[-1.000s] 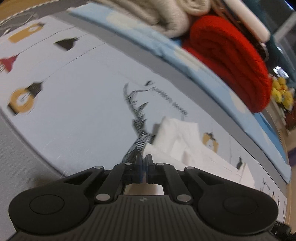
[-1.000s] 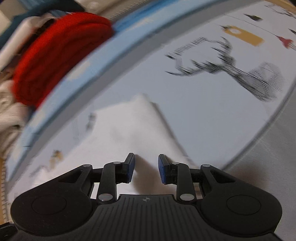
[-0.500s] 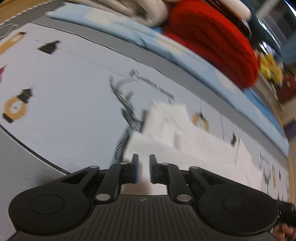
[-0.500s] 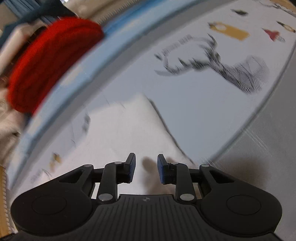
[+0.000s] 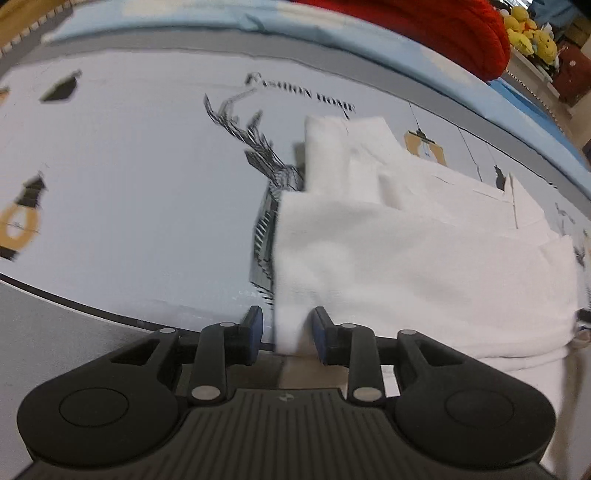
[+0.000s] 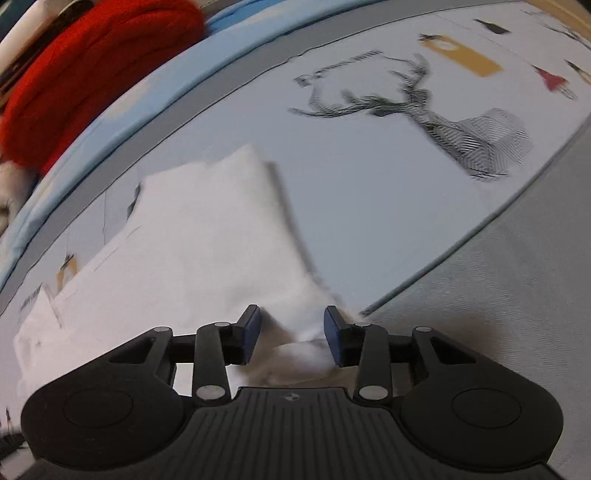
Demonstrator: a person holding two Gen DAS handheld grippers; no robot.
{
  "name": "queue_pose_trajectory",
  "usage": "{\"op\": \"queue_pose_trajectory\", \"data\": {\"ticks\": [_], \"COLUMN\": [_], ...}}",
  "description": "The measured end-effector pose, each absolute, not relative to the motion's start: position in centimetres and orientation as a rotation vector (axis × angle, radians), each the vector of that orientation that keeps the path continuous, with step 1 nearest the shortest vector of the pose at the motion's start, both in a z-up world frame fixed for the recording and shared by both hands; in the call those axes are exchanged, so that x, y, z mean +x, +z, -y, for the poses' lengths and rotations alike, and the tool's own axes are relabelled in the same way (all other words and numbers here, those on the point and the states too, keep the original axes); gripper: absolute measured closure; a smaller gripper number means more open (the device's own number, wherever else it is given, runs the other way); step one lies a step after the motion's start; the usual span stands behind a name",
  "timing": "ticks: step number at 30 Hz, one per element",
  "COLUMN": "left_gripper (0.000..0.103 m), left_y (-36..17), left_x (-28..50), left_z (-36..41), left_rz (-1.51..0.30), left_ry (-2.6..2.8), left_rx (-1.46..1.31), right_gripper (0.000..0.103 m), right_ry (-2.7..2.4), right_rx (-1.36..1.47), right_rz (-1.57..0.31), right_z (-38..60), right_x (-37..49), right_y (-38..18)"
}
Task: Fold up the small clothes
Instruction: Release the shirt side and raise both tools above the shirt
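Both jaws, pinched earlier, are opening, slack around the white garment [image 5: 424, 258] edge.

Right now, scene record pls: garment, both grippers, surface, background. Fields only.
garment: white garment, partly folded in layers, lying flat on the mat
left gripper: left gripper, jaws opening, garment's near corner between the pads, not pinched
right gripper: right gripper, jaws opening, bunched garment edge between the pads, not pinched
surface: pale printed mat with a deer print and lantern motifs
background: red knit folded beyond the mat; yellow plush toys far back
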State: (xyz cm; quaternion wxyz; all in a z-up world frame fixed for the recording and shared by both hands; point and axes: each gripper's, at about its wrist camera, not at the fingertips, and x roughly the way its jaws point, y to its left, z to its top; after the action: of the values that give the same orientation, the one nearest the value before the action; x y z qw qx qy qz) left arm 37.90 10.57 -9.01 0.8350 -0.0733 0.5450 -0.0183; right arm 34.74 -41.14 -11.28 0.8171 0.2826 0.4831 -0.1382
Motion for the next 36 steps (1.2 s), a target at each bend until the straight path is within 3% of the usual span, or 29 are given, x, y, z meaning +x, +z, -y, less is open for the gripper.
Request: {"op": "queue_pose_trajectory", "data": {"ticks": [2, 10, 17, 25, 31, 36], "left_gripper": [0.07, 0.07, 0.068, 0.068, 0.077, 0.078], "left_y": [-7.0, 1.9, 4.9, 2.3, -1.8, -3.1], "left_x": [37.0, 28.8, 18.4, 6.2, 6.0, 6.8], "left_z": [-9.9, -6.9, -5.5, -5.5, -7.1, -9.0], "left_rz": [-1.084, -0.733, -0.747, -0.757, -0.879, -0.932], "left_ry": [-0.044, -0.02, -0.096, -0.177, -0.129, -0.076], "left_rx": [-0.102, 0.0, 0.011, 0.017, -0.067, -0.098], "right_gripper": [0.062, 0.062, 0.062, 0.062, 0.062, 0.062], "right_ry": [-0.309, -0.214, -0.133, -0.098, -0.143, -0.183], "right_rx": [0.591, 0.463, 0.373, 0.31, 0.231, 0.278], "right_rz": [-1.019, -0.672, -0.564, -0.626, -0.713, -0.754], "right_z": [41.3, 39.6, 39.4, 40.1, 39.7, 39.7], "right_x": [34.5, 29.1, 19.3, 8.3, 4.8, 5.3], "right_y": [-9.8, 0.0, 4.6, 3.1, -1.5, -3.0]}}
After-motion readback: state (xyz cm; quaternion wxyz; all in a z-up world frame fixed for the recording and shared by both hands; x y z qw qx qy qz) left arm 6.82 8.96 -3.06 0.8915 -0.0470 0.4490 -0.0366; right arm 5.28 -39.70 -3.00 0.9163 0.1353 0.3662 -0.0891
